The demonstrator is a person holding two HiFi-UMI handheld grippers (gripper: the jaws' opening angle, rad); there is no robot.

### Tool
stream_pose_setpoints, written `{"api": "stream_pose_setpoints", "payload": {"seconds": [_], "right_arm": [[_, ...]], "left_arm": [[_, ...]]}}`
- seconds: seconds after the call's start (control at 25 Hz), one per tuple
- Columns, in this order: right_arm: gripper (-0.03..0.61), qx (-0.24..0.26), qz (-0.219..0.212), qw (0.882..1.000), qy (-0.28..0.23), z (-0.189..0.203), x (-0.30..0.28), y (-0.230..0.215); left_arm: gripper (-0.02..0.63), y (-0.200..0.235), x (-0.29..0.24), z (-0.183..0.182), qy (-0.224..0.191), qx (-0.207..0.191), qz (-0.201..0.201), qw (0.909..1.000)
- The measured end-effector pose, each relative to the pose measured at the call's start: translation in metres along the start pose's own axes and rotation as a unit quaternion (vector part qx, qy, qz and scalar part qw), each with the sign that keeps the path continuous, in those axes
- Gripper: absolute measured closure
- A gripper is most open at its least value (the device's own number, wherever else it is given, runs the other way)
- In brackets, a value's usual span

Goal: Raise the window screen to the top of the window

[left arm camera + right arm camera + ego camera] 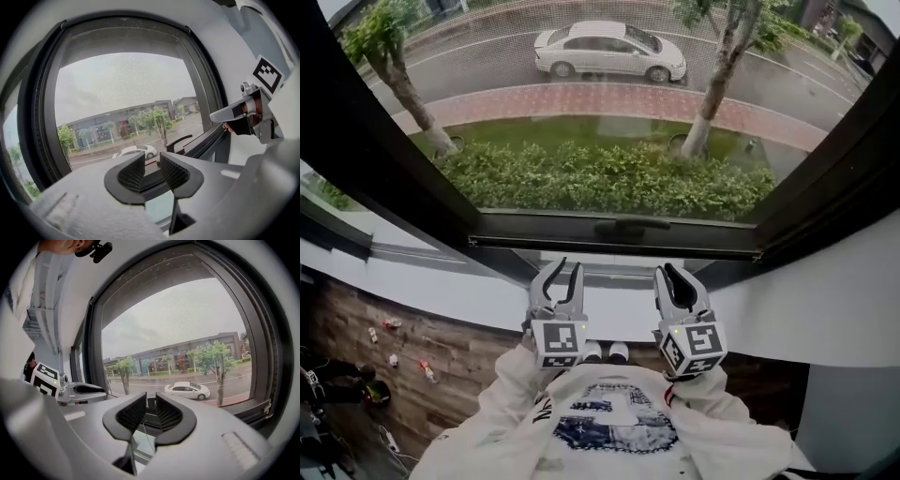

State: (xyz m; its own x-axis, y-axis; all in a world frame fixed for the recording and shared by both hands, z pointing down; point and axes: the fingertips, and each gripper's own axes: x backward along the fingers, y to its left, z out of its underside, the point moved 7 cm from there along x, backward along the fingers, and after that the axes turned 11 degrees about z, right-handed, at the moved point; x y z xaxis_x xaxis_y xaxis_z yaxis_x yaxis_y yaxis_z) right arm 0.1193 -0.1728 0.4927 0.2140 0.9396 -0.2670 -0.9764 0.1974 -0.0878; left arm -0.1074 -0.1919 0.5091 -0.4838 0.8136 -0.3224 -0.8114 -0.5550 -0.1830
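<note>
Head view looks down on the window screen (609, 122), whose mesh covers the whole opening, so the street and the white car (609, 49) are seen through it. Its lower bar (534, 225) lies along the bottom of the window frame (384, 159), and a dark handle (628, 228) sits at the middle of this bar. The screen is therefore fully down, and I judge that the raising is not yet begun.

Both tools are held low in front of the body, above the white window sill (619, 314) and just under the bar, one at each side of the handle. This placing makes sense: the handle seems to be the part made for pulling, and two grippers near the middle could lift the bar evenly without tilting it.

The left hand-held gripper (565, 273) points forward toward the window and a little downward. Its jaws stand moderately apart with nothing between them; in the left gripper view only the frame is seen through the gap. The right hand-held gripper (668, 273) has nearly the same pose, beside the left one. Its jaws leave only a narrow gap, also empty. Neither tool touches the bar or the handle; both are near but apart from them. The person's sleeves (511, 394) show that the forearms are close to the body and roughly parallel.
</note>
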Motion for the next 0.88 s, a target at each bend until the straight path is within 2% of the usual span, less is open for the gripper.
{"api": "stream_pose_setpoints", "payload": {"seconds": [0.12,0.24,0.36,0.44,0.52,0.6,0.76,0.8,0.88], "right_arm": [[0.494,0.008,-0.003,1.0,0.008,0.003,-0.006,0.001],[0.432,0.009,-0.009,1.0,0.021,0.008,-0.011,0.002],[0.383,0.028,-0.022,0.999,0.038,0.014,-0.017,0.005],[0.33,0.05,-0.04,0.996,0.054,0.02,-0.022,0.008],[0.259,0.083,-0.063,0.992,0.075,0.029,-0.028,0.011],[0.217,0.127,-0.084,0.984,0.097,0.038,-0.034,0.015],[0.195,0.237,-0.098,0.958,0.128,0.057,-0.045,0.018],[0.195,0.264,-0.098,0.95,0.133,0.062,-0.047,0.018],[0.186,0.306,-0.105,0.935,0.144,0.072,-0.053,0.019]], "left_arm": [[0.472,-0.001,-0.007,0.008,0.026,-0.017,0.016,0.9994],[0.456,-0.001,-0.013,0.014,0.053,-0.039,0.035,0.9972],[0.413,-0.001,-0.019,0.025,0.085,-0.052,0.059,0.9932],[0.397,-0.002,-0.024,0.034,0.111,-0.061,0.076,0.9891],[0.379,-0.004,-0.029,0.043,0.136,-0.09,0.09,0.9825],[0.377,-0.004,-0.034,0.05,0.157,-0.142,0.093,0.973],[0.377,0.0,-0.045,0.061,0.181,-0.257,0.078,0.9461],[0.377,0.002,-0.048,0.063,0.183,-0.269,0.078,0.9424],[0.377,0.006,-0.051,0.066,0.185,-0.267,0.083,0.9421]]}}
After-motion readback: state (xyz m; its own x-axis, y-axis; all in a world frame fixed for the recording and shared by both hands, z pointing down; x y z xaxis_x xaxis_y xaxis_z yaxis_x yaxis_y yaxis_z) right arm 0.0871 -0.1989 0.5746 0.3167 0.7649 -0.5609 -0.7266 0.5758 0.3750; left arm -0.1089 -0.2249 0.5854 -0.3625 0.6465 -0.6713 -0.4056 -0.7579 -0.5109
